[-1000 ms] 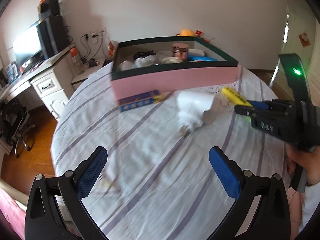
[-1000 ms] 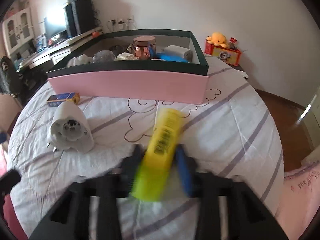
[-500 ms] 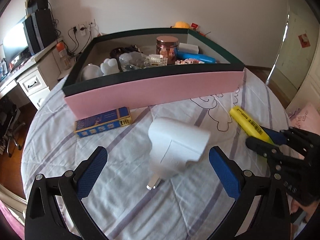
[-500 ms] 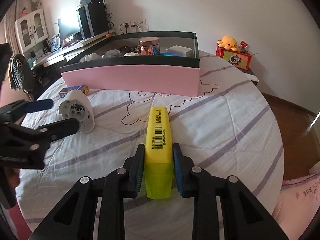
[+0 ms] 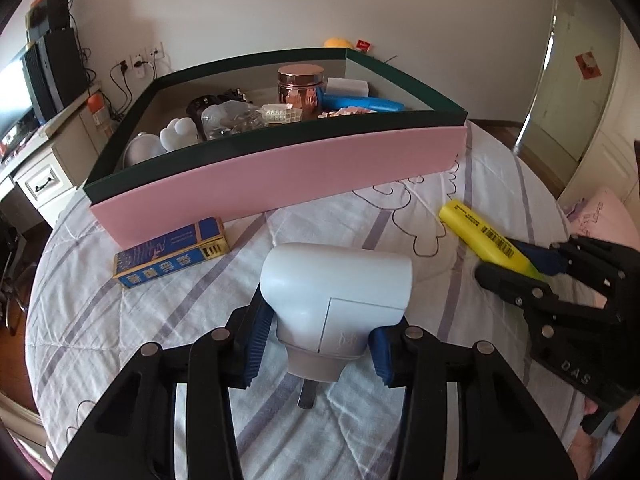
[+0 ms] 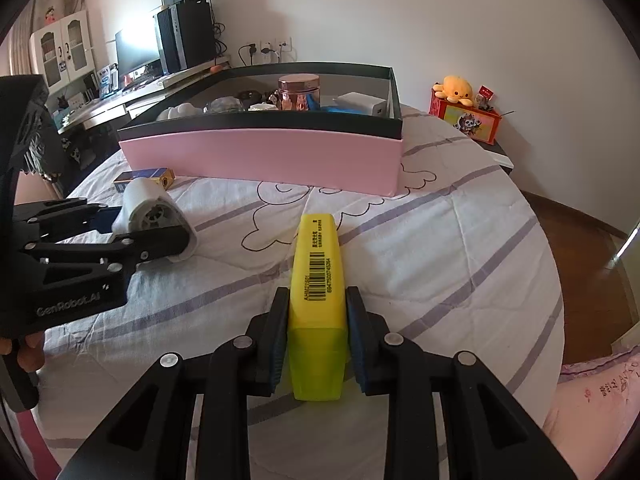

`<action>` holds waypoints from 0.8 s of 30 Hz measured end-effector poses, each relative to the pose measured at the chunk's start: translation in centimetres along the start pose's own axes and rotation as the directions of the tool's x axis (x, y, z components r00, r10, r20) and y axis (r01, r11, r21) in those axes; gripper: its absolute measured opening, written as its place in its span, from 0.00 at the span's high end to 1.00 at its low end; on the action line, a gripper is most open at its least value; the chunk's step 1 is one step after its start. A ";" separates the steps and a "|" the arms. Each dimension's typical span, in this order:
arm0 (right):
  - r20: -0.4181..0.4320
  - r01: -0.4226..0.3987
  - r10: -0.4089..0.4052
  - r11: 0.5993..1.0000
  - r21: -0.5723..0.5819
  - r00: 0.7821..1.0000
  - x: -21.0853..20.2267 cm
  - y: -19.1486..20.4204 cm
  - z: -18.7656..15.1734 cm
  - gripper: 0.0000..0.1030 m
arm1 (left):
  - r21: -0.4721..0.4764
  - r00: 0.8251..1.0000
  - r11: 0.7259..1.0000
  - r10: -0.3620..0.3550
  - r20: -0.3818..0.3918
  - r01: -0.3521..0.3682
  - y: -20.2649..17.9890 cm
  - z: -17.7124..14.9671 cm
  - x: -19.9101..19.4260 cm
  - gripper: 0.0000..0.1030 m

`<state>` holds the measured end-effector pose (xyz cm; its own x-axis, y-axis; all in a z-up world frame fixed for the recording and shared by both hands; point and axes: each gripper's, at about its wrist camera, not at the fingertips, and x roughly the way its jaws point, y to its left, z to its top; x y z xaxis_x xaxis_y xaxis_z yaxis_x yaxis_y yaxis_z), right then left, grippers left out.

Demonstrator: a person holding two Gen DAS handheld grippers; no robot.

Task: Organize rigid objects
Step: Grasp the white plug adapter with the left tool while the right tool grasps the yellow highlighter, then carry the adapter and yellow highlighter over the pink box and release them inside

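Nearest to you, your left gripper (image 5: pixel 318 350) had just been closing, and its blue pads (image 5: pixel 256 334) sat against the narrow neck of the white plug adapter (image 5: pixel 336 288) — clenched on it, as far as the left wrist view showed, with the adapter lying on the striped bedsheet (image 5: pixel 160 320) and its metal prong pointing back toward you. Your right gripper (image 6: pixel 316 332) was clamped on the translucent cap end of the yellow highlighter (image 6: pixel 318 276), whose barcoded body pointed away across the sheet; it looked low over the cloth, though whether it touched I could not tell. Just beyond the adapter a blue and gold carton (image 5: pixel 172 252) lay against the foot of the pink box (image 5: pixel 280 172), not yet picked up. Farther back, inside that dark-rimmed box, you already had a copper-lidded jar (image 5: pixel 300 88), a blue tube, a white charger block and several small pale pieces — so I judged the sorting well advanced, with three items left outside, two of them gripped. The adapter looked like smooth hard plastic, bulky at the head, so the grip on its neck seemed sensible.
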<state>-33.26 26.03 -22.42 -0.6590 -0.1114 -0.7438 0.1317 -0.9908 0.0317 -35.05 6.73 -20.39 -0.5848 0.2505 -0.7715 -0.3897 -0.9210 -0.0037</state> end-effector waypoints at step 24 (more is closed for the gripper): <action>0.051 -0.135 0.134 0.991 0.017 0.990 -3.4 2.2 1.6 0.74 | -0.003 0.996 1.000 -0.014 0.092 0.014 2.0 -2.6 -6.6 0.57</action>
<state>-31.92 24.10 -18.82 -0.6724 -0.2472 -0.6977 0.2073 -0.9678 0.1431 -30.08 2.47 -16.99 -0.6420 0.2898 -0.7098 -0.3960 -0.9181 -0.0167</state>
